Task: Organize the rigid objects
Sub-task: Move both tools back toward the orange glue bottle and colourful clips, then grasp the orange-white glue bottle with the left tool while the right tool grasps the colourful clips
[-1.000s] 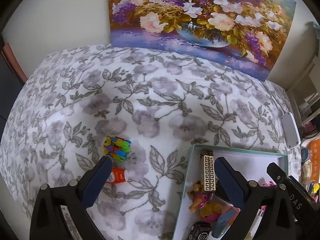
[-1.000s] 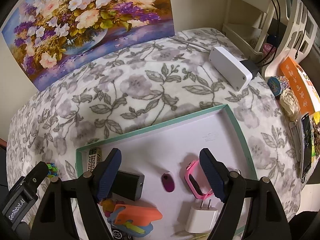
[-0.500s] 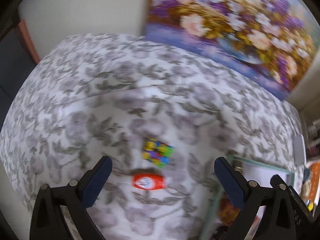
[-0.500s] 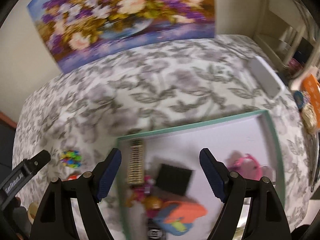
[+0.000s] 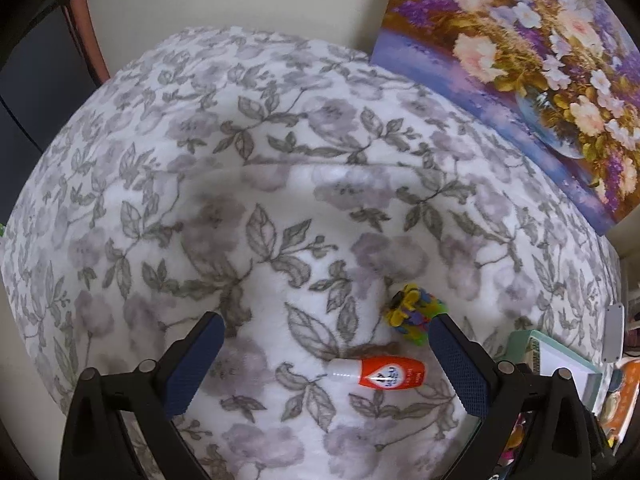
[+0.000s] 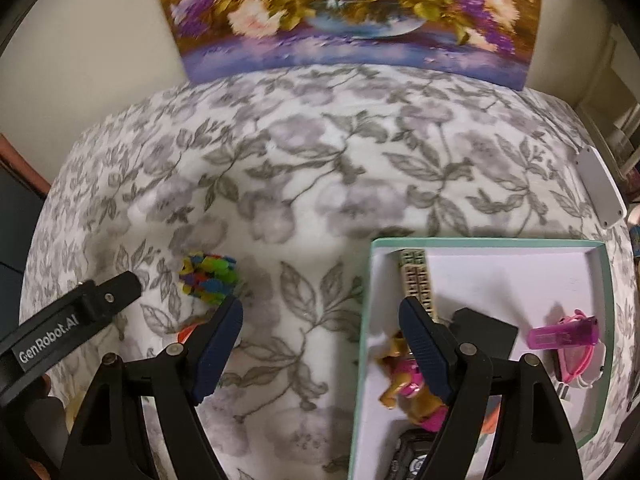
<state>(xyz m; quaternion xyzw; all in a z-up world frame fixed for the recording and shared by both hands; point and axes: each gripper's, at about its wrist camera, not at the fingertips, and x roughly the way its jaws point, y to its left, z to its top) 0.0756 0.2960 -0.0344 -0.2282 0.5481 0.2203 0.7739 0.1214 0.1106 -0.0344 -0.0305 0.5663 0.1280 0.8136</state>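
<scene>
Now reaching: left gripper (image 5: 324,360) spread wide over orange bottle (image 5: 382,374); right gripper (image 6: 320,352) spread, empty; next, centre, pinch, carry to tray (image 6: 472,242).

small orange tube with white cap (image 5: 378,374): lying flat on floral blanket, cap pointing left | multicoloured plastic-piece cluster (image 5: 414,314): just beyond tube | teal-rimmed white tray (image 6: 604,280): holds patterned bar (image 6: 418,280), pink dog figurine (image 6: 408,384)

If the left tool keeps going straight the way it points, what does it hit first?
Probably the orange-and-white tube lying between the open left tool's fingers, right of centre, with the colourful toy cluster just beyond. Depth is uncertain; otherwise only the floral blanket.
</scene>
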